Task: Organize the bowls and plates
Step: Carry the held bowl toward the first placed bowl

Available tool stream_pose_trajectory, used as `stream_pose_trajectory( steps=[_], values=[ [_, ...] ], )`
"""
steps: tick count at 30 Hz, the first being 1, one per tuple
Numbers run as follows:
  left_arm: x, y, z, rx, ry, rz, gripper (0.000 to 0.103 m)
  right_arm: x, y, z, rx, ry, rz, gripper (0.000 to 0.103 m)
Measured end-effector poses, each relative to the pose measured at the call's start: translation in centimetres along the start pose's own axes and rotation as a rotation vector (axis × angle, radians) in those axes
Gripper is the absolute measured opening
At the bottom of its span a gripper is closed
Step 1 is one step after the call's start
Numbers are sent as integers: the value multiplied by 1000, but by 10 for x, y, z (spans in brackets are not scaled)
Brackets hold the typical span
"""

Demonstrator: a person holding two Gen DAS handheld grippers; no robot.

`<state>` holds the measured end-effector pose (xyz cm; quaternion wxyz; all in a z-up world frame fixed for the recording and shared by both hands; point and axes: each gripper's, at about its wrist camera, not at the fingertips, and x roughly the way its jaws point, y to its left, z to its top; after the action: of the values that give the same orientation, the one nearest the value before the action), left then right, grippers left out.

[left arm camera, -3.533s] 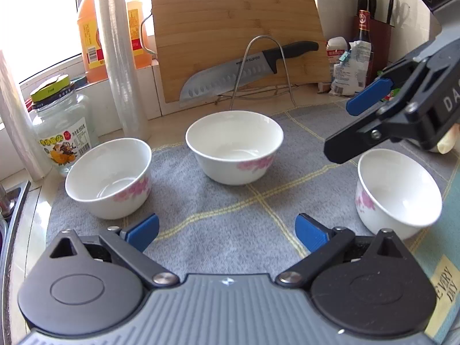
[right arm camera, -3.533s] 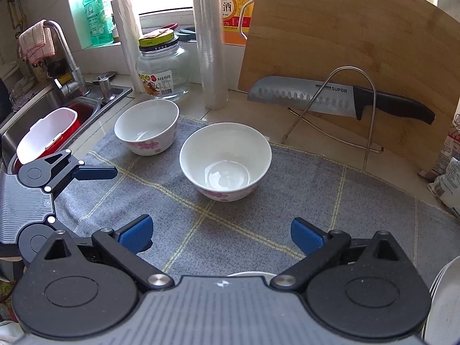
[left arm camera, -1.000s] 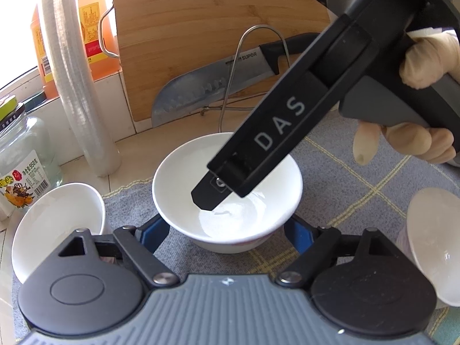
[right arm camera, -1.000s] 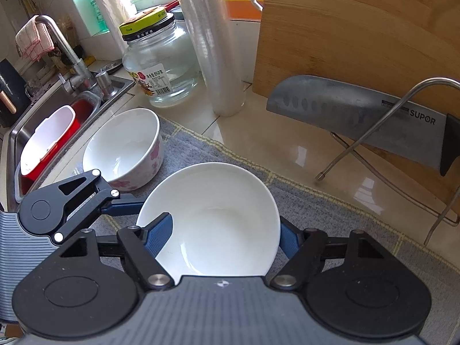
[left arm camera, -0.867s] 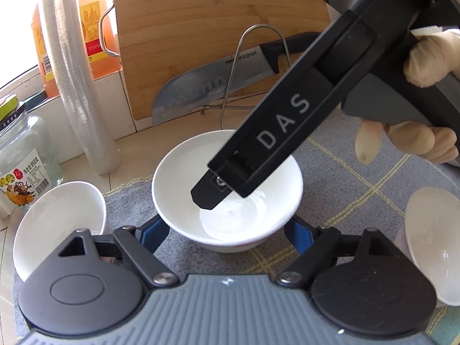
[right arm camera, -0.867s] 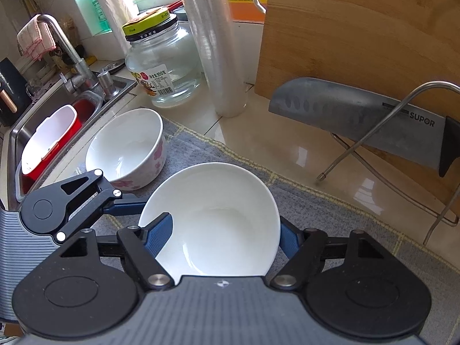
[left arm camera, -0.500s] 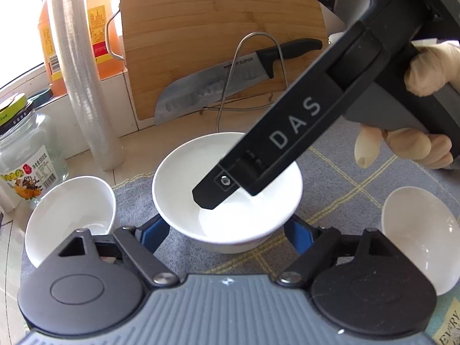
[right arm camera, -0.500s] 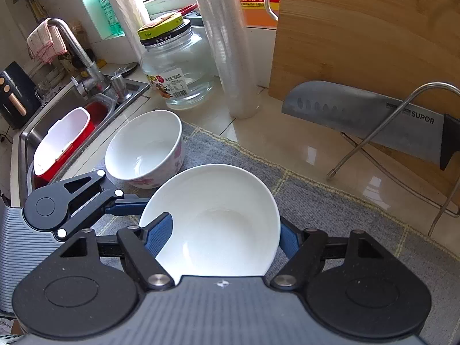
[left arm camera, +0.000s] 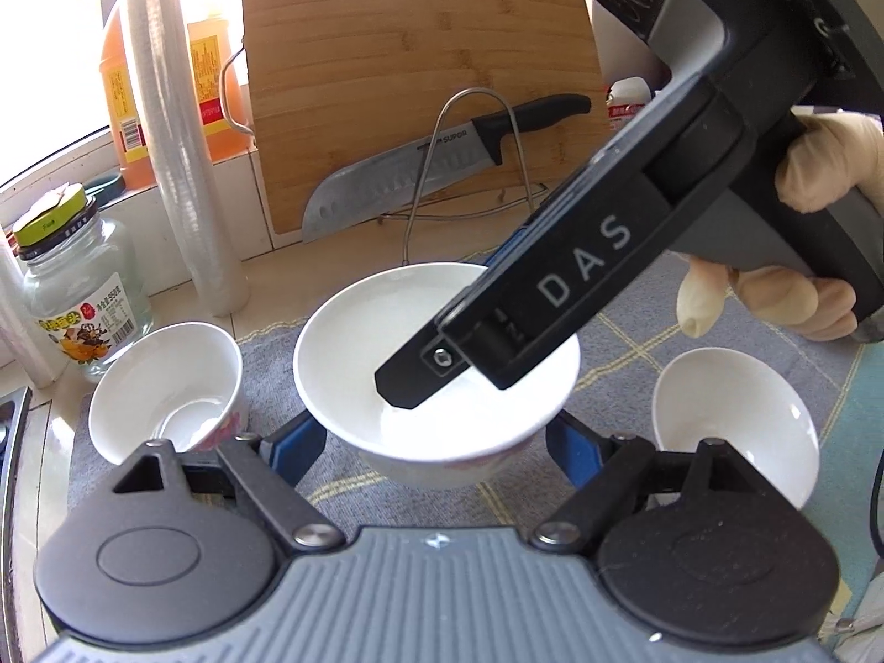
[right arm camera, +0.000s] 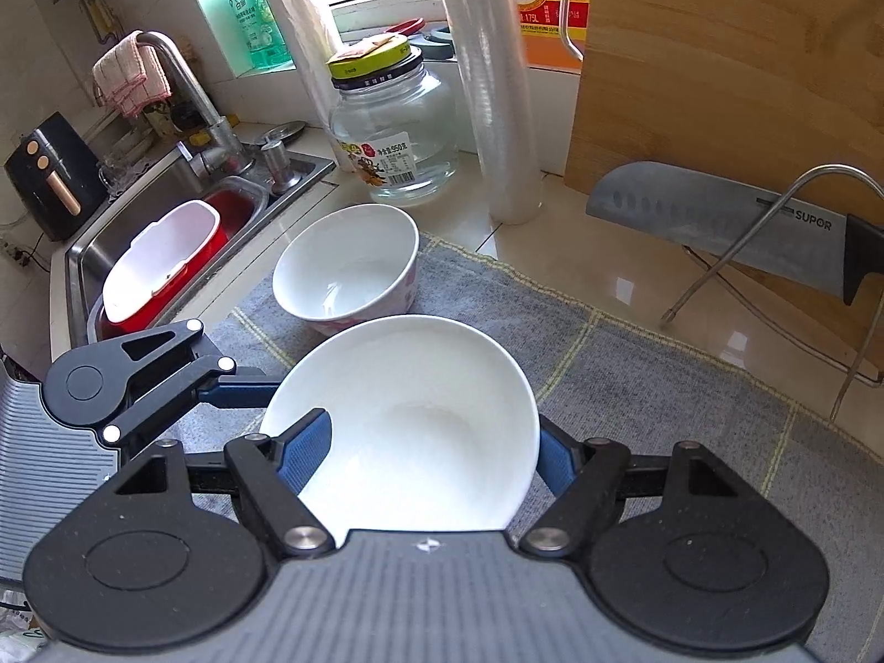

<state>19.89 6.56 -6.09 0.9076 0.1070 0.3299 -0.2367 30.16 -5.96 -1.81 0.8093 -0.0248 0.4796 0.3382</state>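
Observation:
A white bowl with a pink flower print hangs a little above the grey mat. My left gripper is shut on its lower sides, one blue pad on each side. My right gripper is shut on the same bowl from the other side, and its black finger lies across the bowl's mouth. In the right wrist view the left gripper's finger touches the bowl's left side. A second bowl stands on the mat to the left. A third bowl stands to the right.
A knife rests on a wire stand in front of a bamboo cutting board. A glass jar, a cling-film roll and an oil bottle line the back. The sink on the left holds a red and white container.
Both grippers have drawn back and risen with the middle bowl held between them. It now hangs above the mat, and more of both side bowls shows.

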Motion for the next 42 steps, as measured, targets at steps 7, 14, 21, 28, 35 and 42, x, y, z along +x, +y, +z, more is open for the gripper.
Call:
stream_pose_trajectory(
  steps=[7, 14, 21, 28, 35, 42],
  values=[
    [-16, -10, -5, -2, 1, -9, 86, -17, 12, -12, -2, -12, 1, 82],
    [-28, -22, -6, 14, 2, -18, 86, -28, 15, -24, 15, -19, -3, 82],
    [-40, -35, -5, 40, -5, -31, 86, -42, 18, -33, 19, -29, -18, 82],
    [-45, -45, -2, 62, -15, -56, 86, -56, 16, -44, 38, -43, -42, 82],
    [-46, -56, 1, 86, -21, -82, 86, -67, 14, -54, 57, -52, -66, 82],
    [-45, -64, 3, 105, -28, -111, 86, -77, 9, -61, 81, -64, -89, 82]
  ],
)
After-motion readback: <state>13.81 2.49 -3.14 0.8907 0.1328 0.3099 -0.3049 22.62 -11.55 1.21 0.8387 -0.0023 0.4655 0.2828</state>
